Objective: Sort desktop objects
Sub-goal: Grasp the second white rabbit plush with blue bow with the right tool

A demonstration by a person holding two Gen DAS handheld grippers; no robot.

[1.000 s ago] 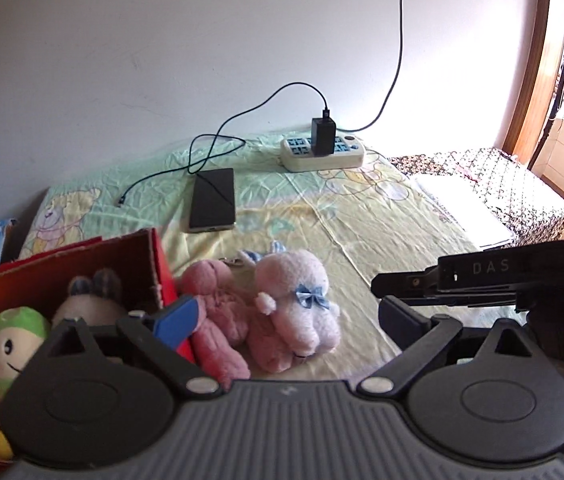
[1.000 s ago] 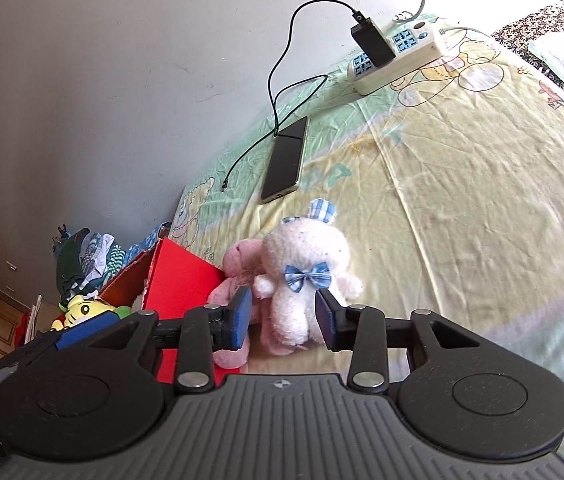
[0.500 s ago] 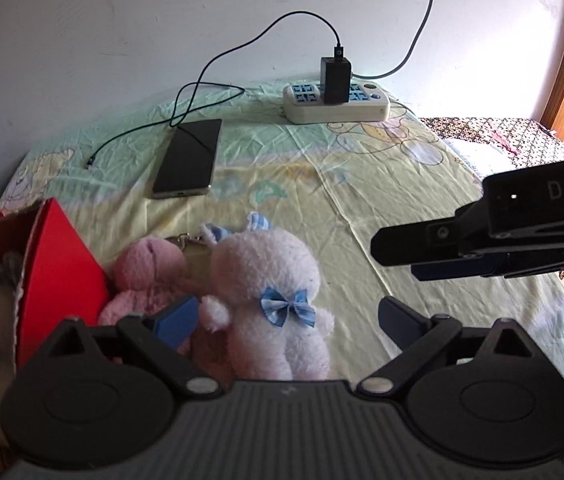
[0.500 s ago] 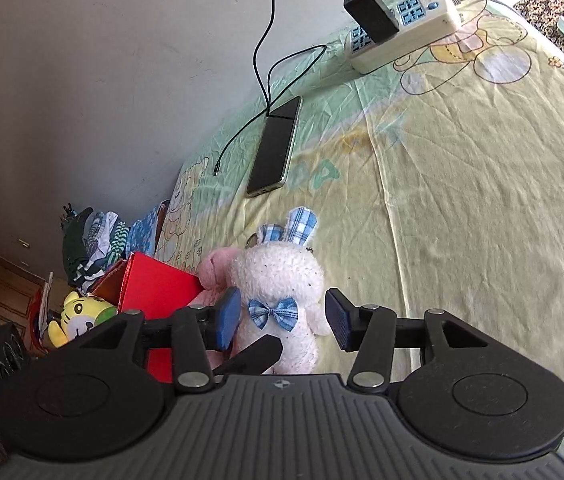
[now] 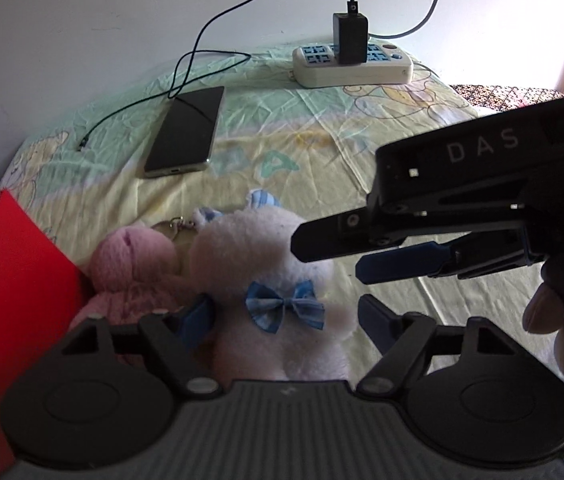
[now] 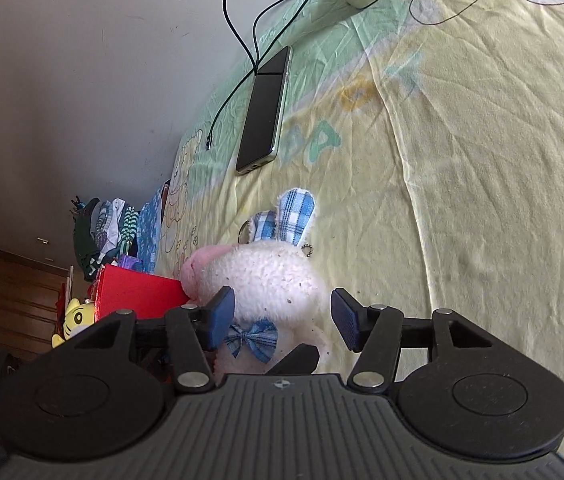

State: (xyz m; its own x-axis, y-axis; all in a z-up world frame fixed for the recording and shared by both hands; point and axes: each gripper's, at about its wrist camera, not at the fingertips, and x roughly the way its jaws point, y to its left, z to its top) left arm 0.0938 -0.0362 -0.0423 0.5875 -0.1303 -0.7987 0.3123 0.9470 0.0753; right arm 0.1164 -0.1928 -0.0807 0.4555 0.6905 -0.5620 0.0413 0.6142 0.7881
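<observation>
A white plush bunny point(image 5: 265, 256) with a blue bow and checked ears lies on the yellow-green sheet, pressed against a pink plush point(image 5: 133, 264). Left of them stands a red box point(image 5: 9, 280). My left gripper point(image 5: 286, 320) is open, its fingers on either side of the bunny's body. My right gripper point(image 6: 282, 318) is open too, and the bunny point(image 6: 269, 280) sits between its fingers at head height. In the left wrist view the right gripper point(image 5: 330, 258) comes in from the right, over the bunny's head.
A phone point(image 5: 185, 132) lies further back with a loose black cable beside it. A white power strip point(image 5: 354, 68) with a black charger sits at the wall. The red box point(image 6: 137, 296) holds a yellow tiger plush point(image 6: 75, 316). A hand point(image 5: 554, 320) holds the right gripper.
Both grippers have moved in and down toward the white bunny. The right gripper has swung left over its head and opened wider. The plush toys have not moved.
</observation>
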